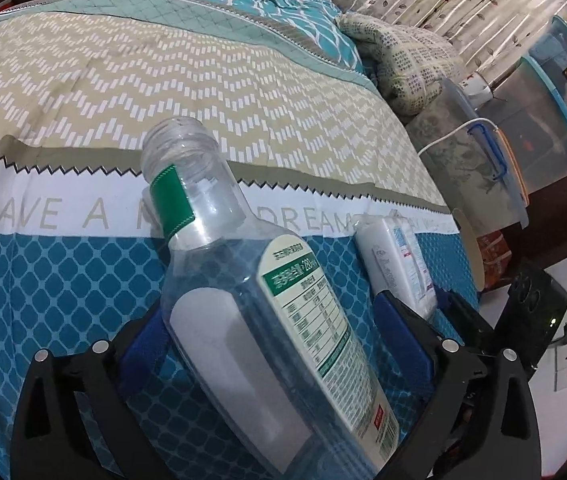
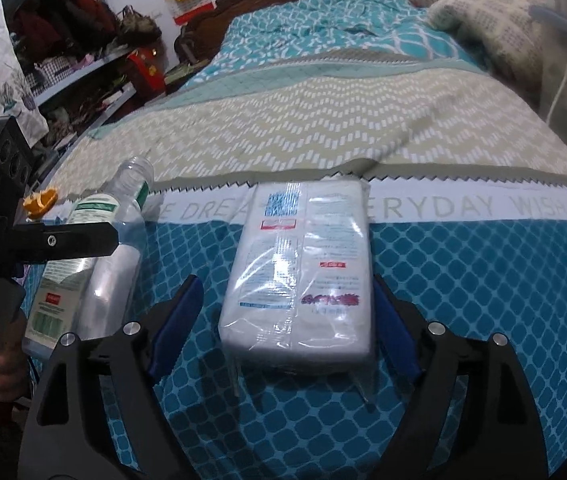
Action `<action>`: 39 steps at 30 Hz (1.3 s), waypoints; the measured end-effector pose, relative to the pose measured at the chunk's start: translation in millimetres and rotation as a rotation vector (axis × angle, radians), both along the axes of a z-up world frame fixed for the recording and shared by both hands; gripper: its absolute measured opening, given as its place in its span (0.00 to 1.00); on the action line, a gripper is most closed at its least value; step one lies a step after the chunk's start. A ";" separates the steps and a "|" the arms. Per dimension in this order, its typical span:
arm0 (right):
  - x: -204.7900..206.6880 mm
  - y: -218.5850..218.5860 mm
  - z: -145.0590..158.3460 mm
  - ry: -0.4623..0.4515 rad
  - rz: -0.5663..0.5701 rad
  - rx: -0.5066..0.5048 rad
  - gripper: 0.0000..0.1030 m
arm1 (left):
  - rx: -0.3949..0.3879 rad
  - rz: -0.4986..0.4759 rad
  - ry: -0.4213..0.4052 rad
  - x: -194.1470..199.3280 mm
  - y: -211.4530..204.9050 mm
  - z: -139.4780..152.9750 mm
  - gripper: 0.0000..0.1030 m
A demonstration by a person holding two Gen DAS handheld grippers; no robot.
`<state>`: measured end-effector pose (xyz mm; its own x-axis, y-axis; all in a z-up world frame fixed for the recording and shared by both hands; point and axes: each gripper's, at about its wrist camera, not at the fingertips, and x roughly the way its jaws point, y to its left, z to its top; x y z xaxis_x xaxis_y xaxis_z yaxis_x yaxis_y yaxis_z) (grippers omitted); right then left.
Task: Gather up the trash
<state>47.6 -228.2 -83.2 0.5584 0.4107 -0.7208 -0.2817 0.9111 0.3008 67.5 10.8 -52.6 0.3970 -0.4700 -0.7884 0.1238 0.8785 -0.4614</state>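
Both items lie on the blue-patterned end of the bedspread (image 2: pixel 463 280), just below its printed white band. The empty capless bottle (image 1: pixel 259 300) sits between the spread jaws of the left gripper (image 1: pixel 279 332), blue pads clear of it, nothing held. Just beside it, the wrapped tissue pack (image 2: pixel 303 272) lies between the wide-open right gripper (image 2: pixel 287 320) (one pad looks close, but not pressing). This reads as the pre-grasp step; next, each should close squarely and lift.

Dim, bluish indoor light, glare on plastic wrap, fisheye bending and dark corners.
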 end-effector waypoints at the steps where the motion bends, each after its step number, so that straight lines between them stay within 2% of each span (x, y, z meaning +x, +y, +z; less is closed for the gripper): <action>1: 0.4 0.3 0.0 0.001 0.003 0.001 0.82 | 0.004 0.000 -0.005 -0.7 -0.3 -0.6 0.91; 9: 0.3 1.3 -0.4 0.001 0.009 0.000 0.83 | 0.024 -0.004 -0.015 -2.5 -5.9 -2.8 0.91; 16: 0.2 1.5 -0.4 0.001 0.009 0.000 0.84 | 0.101 -0.016 -0.053 -5.7 -17.4 -4.0 0.91; 39: 0.4 1.3 -0.4 0.001 0.010 0.001 0.83 | 0.131 -0.028 -0.093 -10.4 -20.1 -5.1 0.91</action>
